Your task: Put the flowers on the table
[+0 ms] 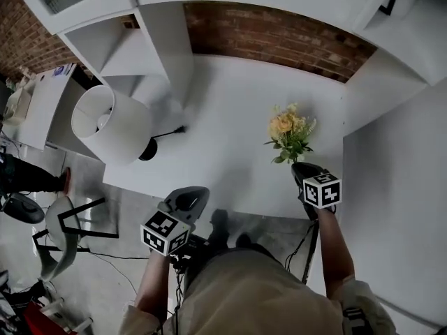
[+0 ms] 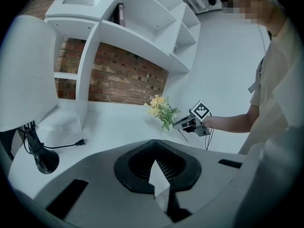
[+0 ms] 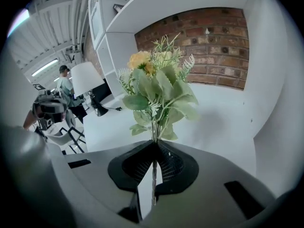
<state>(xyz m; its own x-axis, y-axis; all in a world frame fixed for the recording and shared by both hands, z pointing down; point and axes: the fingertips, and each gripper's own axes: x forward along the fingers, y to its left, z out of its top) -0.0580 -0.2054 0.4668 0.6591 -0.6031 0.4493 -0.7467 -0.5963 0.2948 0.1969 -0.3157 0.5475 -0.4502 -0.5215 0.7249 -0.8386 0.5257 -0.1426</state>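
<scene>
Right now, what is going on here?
A person holds a gripper in each hand. The right gripper is shut on the stems of the flowers and holds them over the white table. The left gripper is shut and empty, near the table's front edge. A lamp stands at the table's left end.

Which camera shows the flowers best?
The right gripper view: the flowers are close and central, stems clamped in the right gripper. The head view shows them small from above; the left gripper view, small and distant.

Lampshade (image 2: 23, 65) cut off left, lamp base (image 1: 147, 149) half hidden
</scene>
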